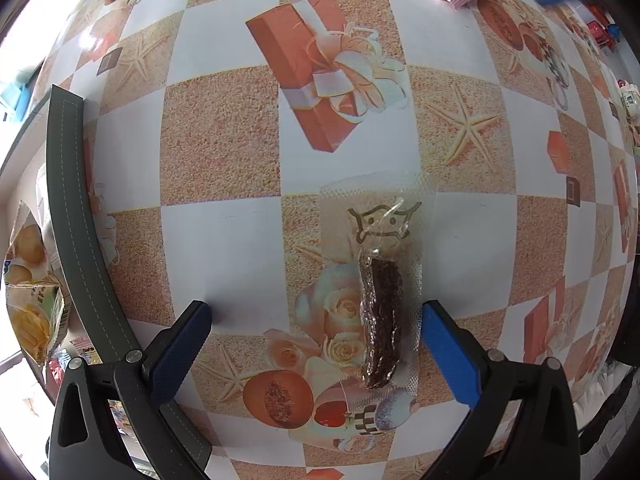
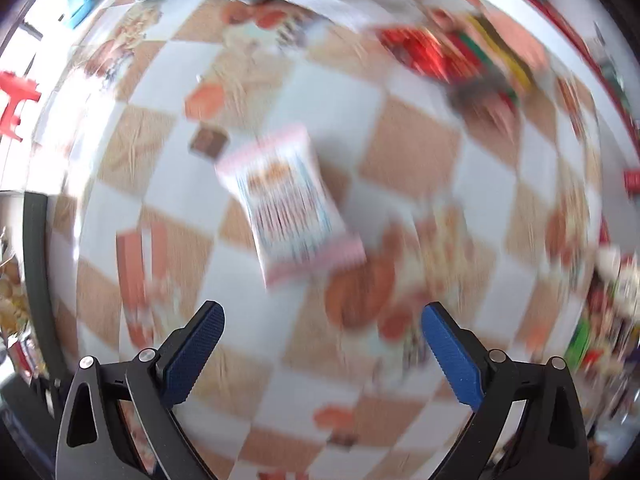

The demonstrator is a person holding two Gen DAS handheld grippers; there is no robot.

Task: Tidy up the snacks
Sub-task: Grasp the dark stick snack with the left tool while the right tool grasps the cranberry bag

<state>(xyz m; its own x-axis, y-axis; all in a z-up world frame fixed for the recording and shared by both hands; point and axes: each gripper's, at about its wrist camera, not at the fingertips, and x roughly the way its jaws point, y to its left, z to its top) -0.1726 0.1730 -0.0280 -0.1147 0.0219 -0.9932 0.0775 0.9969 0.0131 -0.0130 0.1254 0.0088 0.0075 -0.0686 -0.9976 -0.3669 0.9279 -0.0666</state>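
Two hand-held grippers, both spread wide and holding nothing. On my left view, a dark curved rim (image 1: 76, 216) with snack bags (image 1: 34, 292) behind it sits far left of the clear-wrapped dark snack stick (image 1: 380, 320). Left hand-held gripper (image 1: 316, 344) hangs over the checkered surface (image 1: 224, 240); the stick lies flat between its fingers, close to the right pad (image 1: 450, 356), untouched. Right hand-held gripper (image 2: 322, 348) view is blurred: pink-edged white packet (image 2: 288, 204) lies on the surface, ahead of the open fingers, apart from them.
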